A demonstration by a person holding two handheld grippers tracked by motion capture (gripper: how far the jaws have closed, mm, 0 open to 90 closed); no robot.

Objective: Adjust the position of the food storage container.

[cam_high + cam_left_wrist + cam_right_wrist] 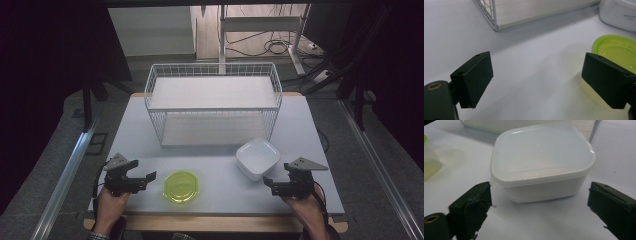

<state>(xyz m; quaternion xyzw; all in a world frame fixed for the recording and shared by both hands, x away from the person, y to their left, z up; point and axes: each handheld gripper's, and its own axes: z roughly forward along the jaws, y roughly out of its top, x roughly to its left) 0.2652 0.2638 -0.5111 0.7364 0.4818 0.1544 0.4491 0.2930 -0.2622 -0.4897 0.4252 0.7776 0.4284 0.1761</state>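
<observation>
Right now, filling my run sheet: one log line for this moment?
left gripper: open, beside green container | right gripper: open, facing white container | wire basket: behind

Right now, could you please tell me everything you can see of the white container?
The white container is a squarish, round-cornered tub of milky plastic with its lid on. It sits upright on the table, just in front of the wire basket, apart from the green lidded cup. The right gripper faces it, fingers open, not touching.

We see the high view dim, dark at both sides; the gripper views are bright, slightly soft, with faint shadows.
</observation>
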